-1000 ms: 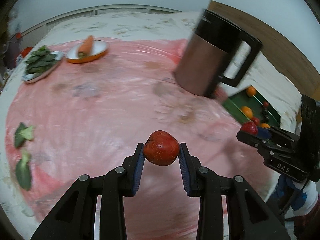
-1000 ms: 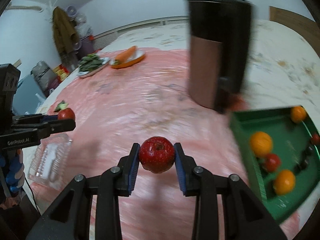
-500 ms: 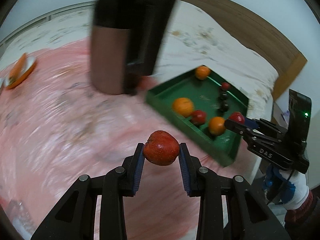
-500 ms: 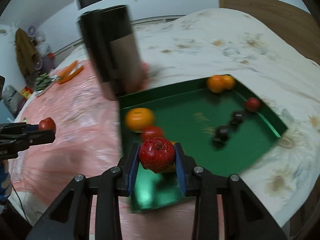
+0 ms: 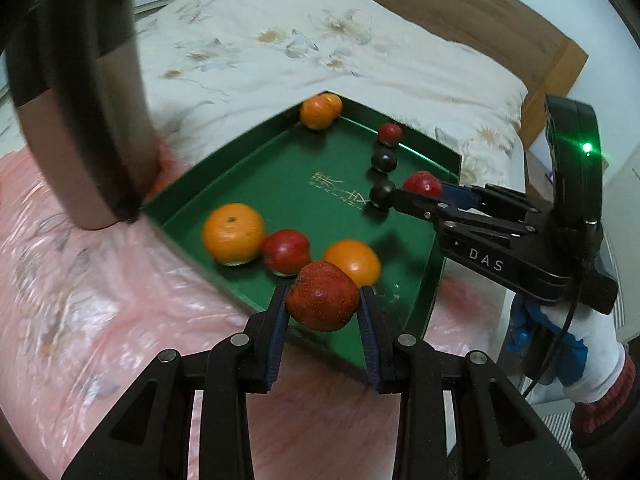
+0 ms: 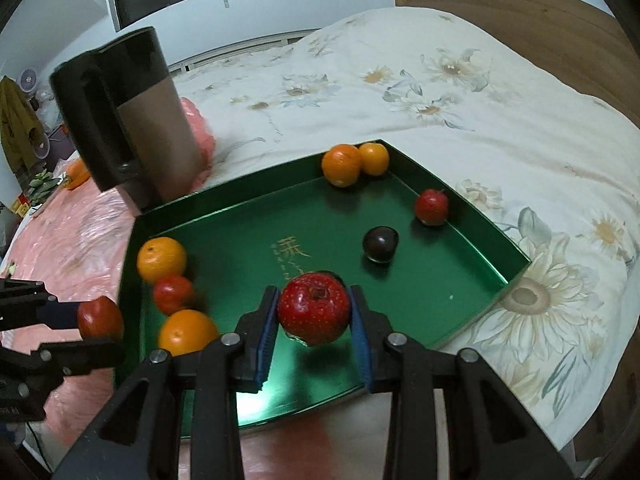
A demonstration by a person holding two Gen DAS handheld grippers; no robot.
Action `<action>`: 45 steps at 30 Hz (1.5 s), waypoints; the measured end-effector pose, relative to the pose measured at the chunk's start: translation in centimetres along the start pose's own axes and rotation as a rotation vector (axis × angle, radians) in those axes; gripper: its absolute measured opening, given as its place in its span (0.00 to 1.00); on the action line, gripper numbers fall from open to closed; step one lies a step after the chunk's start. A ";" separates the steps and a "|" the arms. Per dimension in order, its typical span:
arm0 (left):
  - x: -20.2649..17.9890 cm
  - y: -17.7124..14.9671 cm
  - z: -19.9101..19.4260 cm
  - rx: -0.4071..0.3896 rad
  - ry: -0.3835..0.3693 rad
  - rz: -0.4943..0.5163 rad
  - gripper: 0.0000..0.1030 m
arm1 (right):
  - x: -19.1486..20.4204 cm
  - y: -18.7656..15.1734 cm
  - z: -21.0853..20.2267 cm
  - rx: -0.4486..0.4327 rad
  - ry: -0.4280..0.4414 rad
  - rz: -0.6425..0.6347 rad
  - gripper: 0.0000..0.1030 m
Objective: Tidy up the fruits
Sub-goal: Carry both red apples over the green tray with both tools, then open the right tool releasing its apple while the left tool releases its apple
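A green tray point(image 5: 296, 176) point(image 6: 440, 272) lies on the bed with oranges point(image 5: 233, 233), small red apples point(image 5: 285, 251) and dark plums point(image 5: 383, 160) in it. My left gripper point(image 5: 322, 312) is shut on a red apple point(image 5: 322, 301) just above the tray's near edge. My right gripper point(image 6: 314, 320) is shut on a red apple point(image 6: 314, 306) and holds it over the tray's near half. The right gripper also shows in the left wrist view point(image 5: 424, 190), and the left gripper in the right wrist view point(image 6: 96, 320) at the tray's left side.
A tall copper and black kettle point(image 5: 80, 112) point(image 6: 132, 120) stands just left of the tray on pink plastic sheeting point(image 5: 80, 300). A floral quilt point(image 6: 440, 92) lies behind and right of the tray. A carrot dish point(image 6: 76, 174) sits far left. A wooden headboard point(image 5: 480, 28) is behind.
Both grippers have swung right from the pink sheeting toward the green tray, each still holding its apple. The tray is now close, with the right apple over it.
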State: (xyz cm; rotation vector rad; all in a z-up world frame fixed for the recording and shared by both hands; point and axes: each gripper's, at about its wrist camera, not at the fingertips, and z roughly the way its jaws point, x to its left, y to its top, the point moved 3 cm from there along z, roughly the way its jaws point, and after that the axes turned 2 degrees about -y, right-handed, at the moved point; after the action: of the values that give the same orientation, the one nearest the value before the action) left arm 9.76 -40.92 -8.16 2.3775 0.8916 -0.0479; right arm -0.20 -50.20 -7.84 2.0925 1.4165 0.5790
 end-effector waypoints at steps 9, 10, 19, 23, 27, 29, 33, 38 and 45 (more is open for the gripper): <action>-0.1 0.2 1.7 0.020 0.004 -0.001 0.29 | -1.5 -0.5 1.6 0.018 -0.032 0.027 0.10; -0.1 0.1 1.7 0.022 0.007 0.004 0.29 | -1.5 -0.6 1.7 0.020 -0.032 0.029 0.10; -0.7 -0.1 1.8 0.033 -0.001 0.011 0.29 | -1.3 -0.8 1.3 0.008 -0.046 0.028 0.43; -0.8 0.1 1.3 0.020 -0.014 -0.004 0.44 | -1.2 -0.7 0.6 -0.007 -0.058 0.028 0.66; -0.7 0.1 0.4 0.004 -0.008 -0.007 0.45 | -1.2 -0.7 -0.4 -0.021 -0.059 0.032 0.66; -0.6 -0.2 -0.3 -0.004 0.002 -0.007 0.45 | -1.0 -0.7 -0.9 -0.027 -0.058 0.030 0.66; -0.1 -1.2 -2.0 -0.024 0.036 -0.012 0.45 | -0.1 -0.6 -2.4 -0.049 -0.050 0.021 0.72; 0.8 -2.6 -4.0 -0.057 0.102 -0.047 0.52 | 2.0 -0.9 -4.1 -0.073 -0.030 0.011 0.86; 3.0 -5.7 -7.5 -0.111 0.198 -0.122 0.69 | 6.4 -1.6 -6.0 -0.081 0.006 -0.053 1.00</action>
State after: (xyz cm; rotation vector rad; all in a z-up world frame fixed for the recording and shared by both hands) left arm 7.37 -31.71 -5.64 2.2503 1.1023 0.1879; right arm -2.74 -42.54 -4.05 1.9851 1.4237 0.6119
